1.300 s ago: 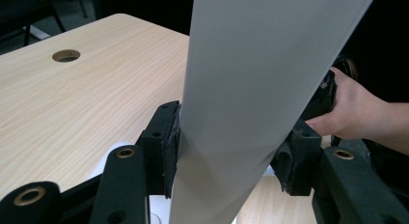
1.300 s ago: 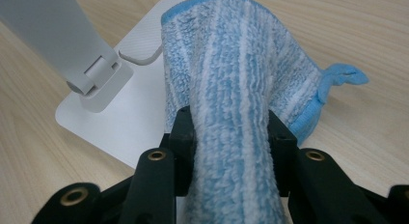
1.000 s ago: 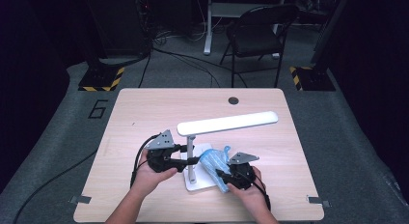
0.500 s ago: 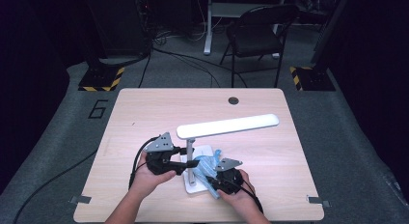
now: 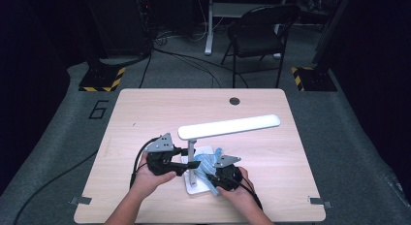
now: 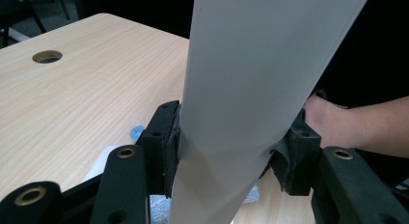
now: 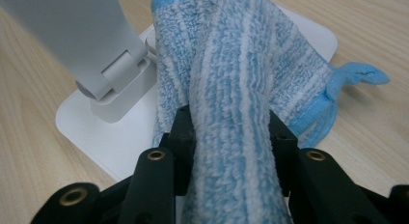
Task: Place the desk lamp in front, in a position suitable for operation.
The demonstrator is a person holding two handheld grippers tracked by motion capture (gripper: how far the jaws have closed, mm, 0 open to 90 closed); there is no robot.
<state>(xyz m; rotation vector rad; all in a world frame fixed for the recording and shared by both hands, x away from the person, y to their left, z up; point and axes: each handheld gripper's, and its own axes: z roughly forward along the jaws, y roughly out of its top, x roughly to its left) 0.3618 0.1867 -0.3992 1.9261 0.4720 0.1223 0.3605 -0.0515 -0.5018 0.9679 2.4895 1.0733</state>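
Nearest the person, at the table's (image 5: 145, 113) front edge, the right gripper (image 5: 224, 175) was clamped on a blue-and-white striped cloth (image 7: 231, 89); in the right gripper view the fabric bulged thickly between the two black pads and ran forward onto the flat white base (image 7: 101, 137) of a desk lamp. One bound blue corner of the cloth (with a small loop) hung off the base's far edge onto the wood.

Just beside it, on the other side of the lamp, the left gripper (image 5: 190, 164) gripped the lamp's upright white stem (image 6: 241, 89); in the left gripper view both pads pressed against the stem's two sides, the jaws partly drawn in around it. The person's right forearm showed behind the stem in that view.

In the high view the stem rose from the base (image 5: 203, 151) between the two grippers, and the long white lamp head (image 5: 229, 126) stretched out above them toward the table's right half. Farther back, a round cable hole (image 5: 235, 101) sat near the table's far edge. Beyond the table stood a dark folding chair (image 5: 257, 36) on grey carpet.
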